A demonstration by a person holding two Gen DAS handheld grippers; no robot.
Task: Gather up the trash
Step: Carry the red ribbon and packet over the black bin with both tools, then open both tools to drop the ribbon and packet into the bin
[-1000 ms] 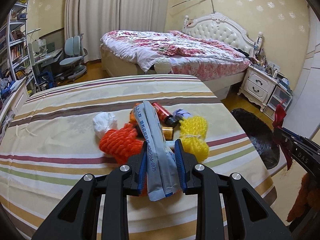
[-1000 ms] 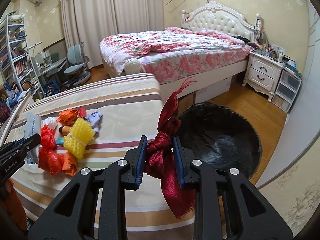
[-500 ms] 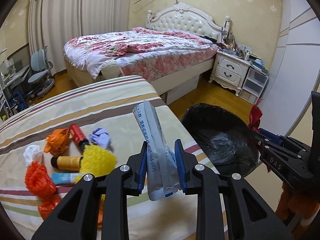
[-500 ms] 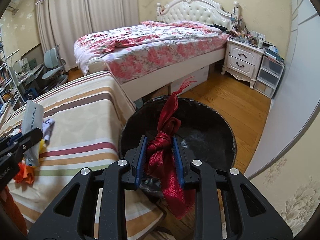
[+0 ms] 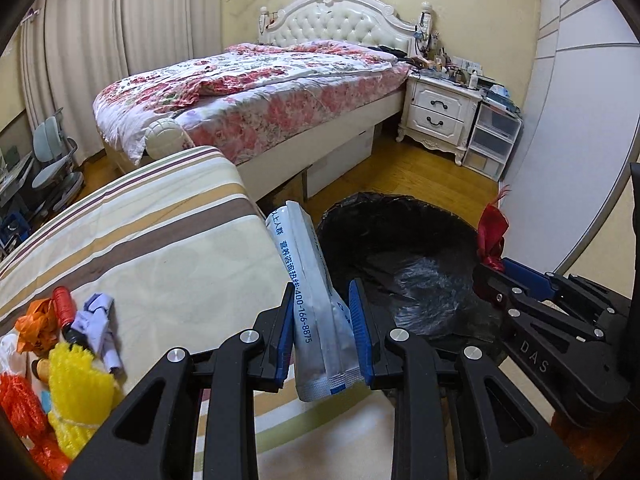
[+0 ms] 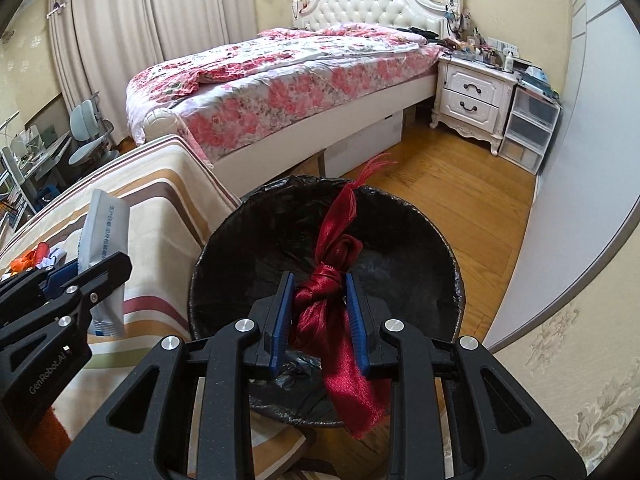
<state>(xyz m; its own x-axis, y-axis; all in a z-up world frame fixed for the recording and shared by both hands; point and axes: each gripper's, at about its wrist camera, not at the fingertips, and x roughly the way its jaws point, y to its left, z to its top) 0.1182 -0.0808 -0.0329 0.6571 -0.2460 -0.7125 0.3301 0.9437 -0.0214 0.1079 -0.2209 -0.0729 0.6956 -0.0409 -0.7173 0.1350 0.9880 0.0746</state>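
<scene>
— Bedroom, wooden floor (image 6: 460, 200); striped cloth surface (image 5: 168, 248) ends at an edge just beside the black-lined bin (image 6: 400, 240); open floor beyond it toward the nightstand (image 6: 472, 96).

— Grippers?

— Left gripper (image 5: 320, 332) clamped on a white packet (image 5: 308, 280), at the cloth's edge; right gripper (image 6: 316, 316) clamped on a knotted red ribbon (image 6: 328, 288), over the bin mouth; remaining litter (image 5: 76, 368) heaped on the cloth, far left.

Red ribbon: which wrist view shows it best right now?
The right wrist view: the knotted red ribbon sits centre frame, pinched in the right gripper above the bin. The left wrist view shows only its upper end at the right edge.
</scene>
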